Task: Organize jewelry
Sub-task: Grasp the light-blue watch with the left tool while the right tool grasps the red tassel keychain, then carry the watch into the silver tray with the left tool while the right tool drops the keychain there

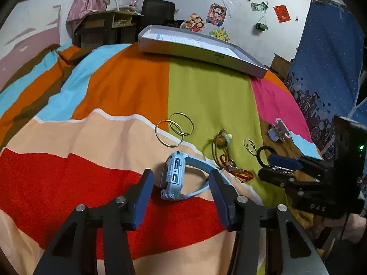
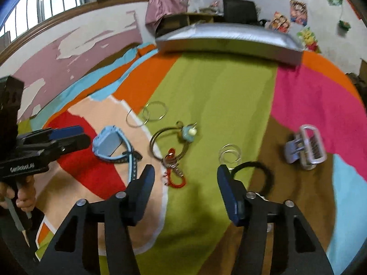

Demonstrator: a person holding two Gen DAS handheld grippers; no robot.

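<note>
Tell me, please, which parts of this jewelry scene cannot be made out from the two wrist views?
- Gray box: contents hidden behind its near wall in both views.
- Black hair tie: partly covered by the right hand-held gripper in the left wrist view.
- Blue watch: face blurred in the right wrist view.
- Red cord bracelet: details too small and blurred.

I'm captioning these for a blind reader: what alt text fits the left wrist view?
Open left tongs straddle a blue watch on a striped bedspread. Gold bangles, a cord bracelet and a hair clip lie beyond, a grey box behind.
</note>
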